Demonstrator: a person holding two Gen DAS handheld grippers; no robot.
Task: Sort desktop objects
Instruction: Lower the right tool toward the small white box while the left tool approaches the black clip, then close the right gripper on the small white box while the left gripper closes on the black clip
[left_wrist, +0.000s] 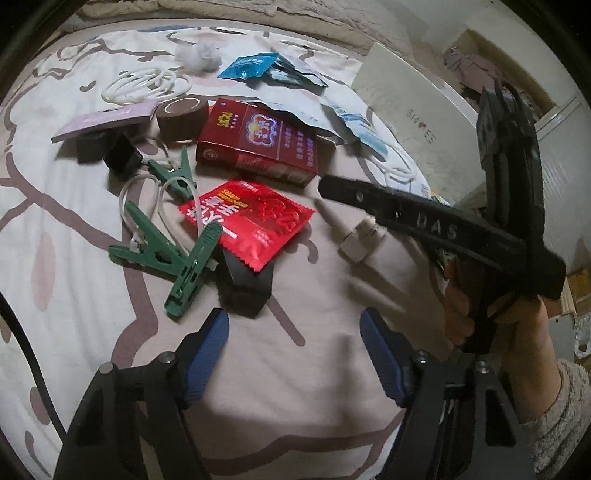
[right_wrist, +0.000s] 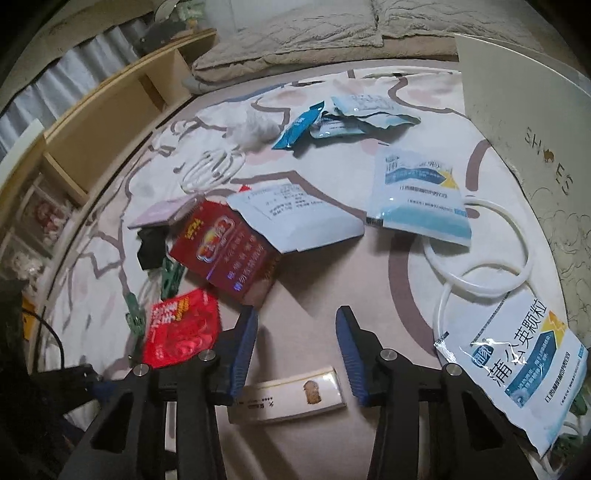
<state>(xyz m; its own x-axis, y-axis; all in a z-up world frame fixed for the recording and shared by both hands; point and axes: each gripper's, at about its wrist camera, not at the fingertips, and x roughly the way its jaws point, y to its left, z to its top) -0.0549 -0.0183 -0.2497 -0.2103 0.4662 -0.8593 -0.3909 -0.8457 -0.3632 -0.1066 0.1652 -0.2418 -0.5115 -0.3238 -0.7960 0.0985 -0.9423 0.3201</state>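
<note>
While the left gripper (left_wrist: 293, 317) hangs over the patterned bed sheet (left_wrist: 295, 398) with its 2 jaws apart and nothing between them, the right gripper (right_wrist: 297, 314) has its jaws clamped on a small white box (right_wrist: 288, 395). Just beyond lie a red sachet (left_wrist: 247, 221) and green clothes pegs (left_wrist: 192, 269). Behind these are a red carton (left_wrist: 258, 147) and a brown tape roll (left_wrist: 183, 118), and farthest back some blue packets (left_wrist: 251, 66).
</note>
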